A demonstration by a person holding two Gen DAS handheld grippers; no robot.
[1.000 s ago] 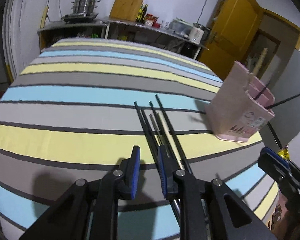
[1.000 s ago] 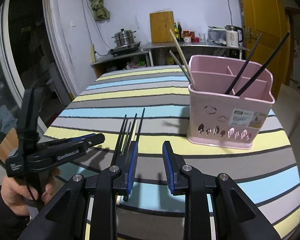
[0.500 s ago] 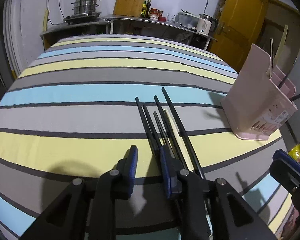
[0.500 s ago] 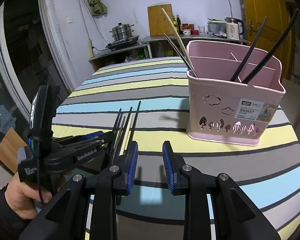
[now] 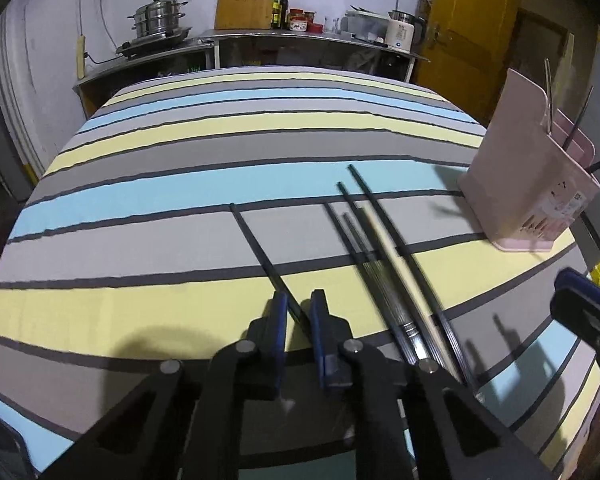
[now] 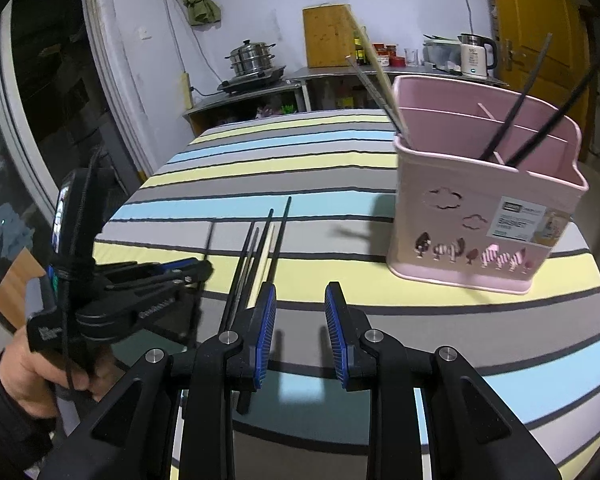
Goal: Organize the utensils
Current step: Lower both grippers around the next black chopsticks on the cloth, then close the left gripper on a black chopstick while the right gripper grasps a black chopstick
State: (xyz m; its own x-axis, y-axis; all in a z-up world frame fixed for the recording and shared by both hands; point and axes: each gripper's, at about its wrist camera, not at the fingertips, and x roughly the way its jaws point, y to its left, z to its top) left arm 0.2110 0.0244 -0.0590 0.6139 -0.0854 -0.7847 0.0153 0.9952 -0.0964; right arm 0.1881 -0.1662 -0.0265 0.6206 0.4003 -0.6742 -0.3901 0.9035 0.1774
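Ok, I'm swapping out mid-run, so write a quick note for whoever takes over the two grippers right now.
Left gripper: closed on one black chopstick, pulled aside from the rest, far end still near the striped tablecloth.
Right gripper: open, empty, hovering over the cloth facing the pink holder.
Loose bundle: several black chopsticks and one pale one, lying together on the cloth right of the held stick.
Done: the holder already has two black sticks in one compartment, a pale and a metallic one at its left corner.
Left: drop in the held chopstick, then the bundle.
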